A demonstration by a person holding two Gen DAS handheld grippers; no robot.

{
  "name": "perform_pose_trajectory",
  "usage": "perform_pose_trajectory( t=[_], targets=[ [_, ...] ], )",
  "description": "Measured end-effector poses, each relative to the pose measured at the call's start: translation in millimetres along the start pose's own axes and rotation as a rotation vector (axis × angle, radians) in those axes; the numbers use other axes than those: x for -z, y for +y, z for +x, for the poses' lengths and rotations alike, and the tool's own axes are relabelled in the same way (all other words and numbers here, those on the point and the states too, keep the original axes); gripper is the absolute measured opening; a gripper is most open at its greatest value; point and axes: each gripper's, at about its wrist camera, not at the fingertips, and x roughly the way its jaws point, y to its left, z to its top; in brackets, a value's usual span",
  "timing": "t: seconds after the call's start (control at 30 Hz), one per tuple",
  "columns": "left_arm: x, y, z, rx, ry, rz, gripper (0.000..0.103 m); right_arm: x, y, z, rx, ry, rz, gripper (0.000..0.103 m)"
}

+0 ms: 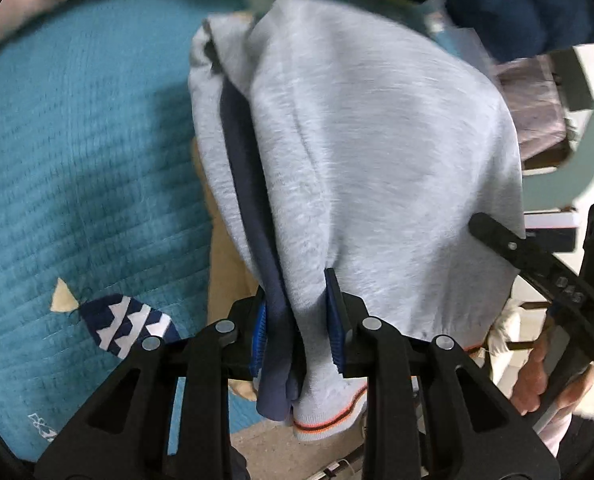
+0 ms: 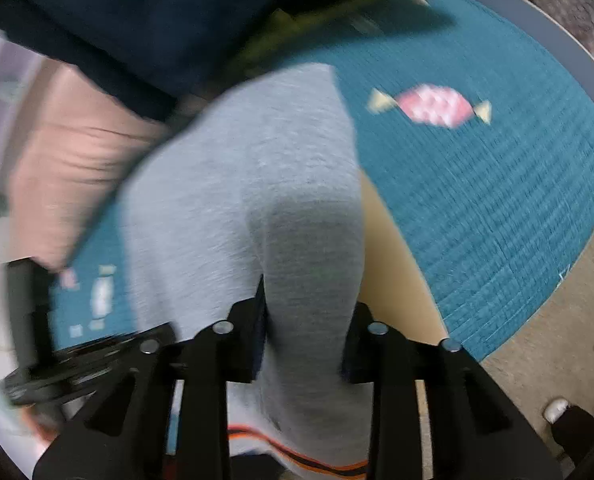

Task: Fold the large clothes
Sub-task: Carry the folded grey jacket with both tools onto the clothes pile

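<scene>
A light grey sweater with a navy inner layer and an orange-striped hem hangs lifted over a teal quilted mat. My left gripper is shut on bunched grey and navy fabric near the hem. In the right wrist view the same grey sweater runs between the fingers of my right gripper, which is shut on it. The right gripper also shows at the right of the left wrist view, at the sweater's edge.
The teal mat carries a navy fish patch and a pink candy patch. A dark navy garment lies at the far end. A beige surface shows under the sweater. Carpeted floor lies beyond the mat's edge.
</scene>
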Motion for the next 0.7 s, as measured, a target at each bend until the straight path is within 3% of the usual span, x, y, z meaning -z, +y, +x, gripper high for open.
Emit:
perform_pose_trajectory(
  t=[0.07, 0.17, 0.27, 0.33, 0.4, 0.47, 0.5, 0.57, 0.63, 0.67, 0.7],
  targets=[
    [0.9, 6.2, 1.5, 0.002, -0.013, 0.007, 0.028, 5.6, -0.8, 10.5, 0.016, -0.021, 0.005, 0.035],
    [1.9, 13.7, -10.9, 0.002, -0.012, 0.010, 0.037, 4.4, -4.1, 2.5, -0.029, -0.028, 0.024, 0.039],
    [6.4, 10.4, -31.2, -0.048, 0.005, 0.037, 0.041, 3.0, -9.3, -21.5, -0.035, -0.043, 0.086, 0.040],
    [9.4, 5.9, -52.1, -0.042, -0.028, 0.048, 0.042, 8.7, -10.9, -46.7, -0.017, -0.100, 0.121, 0.043],
    [12.4, 0.1, -70.4, -0.097, -0.084, 0.068, 0.042, 13.8, -10.6, -66.1, -0.007, -0.160, 0.154, 0.045],
    [17.3, -9.5, -85.3, -0.096, -0.129, 0.093, 0.042, 22.0, 1.4, -88.1, -0.033, -0.229, 0.098, 0.044],
    [19.1, -14.4, -89.0, -0.075, -0.132, 0.098, 0.042, 25.8, 8.5, -94.3, -0.041, -0.244, 0.063, 0.030],
    [21.8, -20.9, -91.7, -0.025, -0.140, 0.093, 0.042, 31.9, 18.9, -90.0, -0.060, -0.203, 0.021, 0.013],
    [21.9, -27.0, -80.4, 0.019, -0.138, 0.098, 0.042, 34.9, 20.2, -75.9, -0.070, -0.154, 0.017, 0.009],
    [23.1, -28.0, -68.6, 0.015, -0.113, 0.100, 0.039, 36.0, 18.5, -65.0, -0.029, -0.134, 0.020, 0.008],
    [24.0, -27.9, -55.3, -0.009, -0.089, 0.092, 0.024, 36.6, 14.7, -51.6, 0.034, -0.112, 0.031, 0.008]
  ],
)
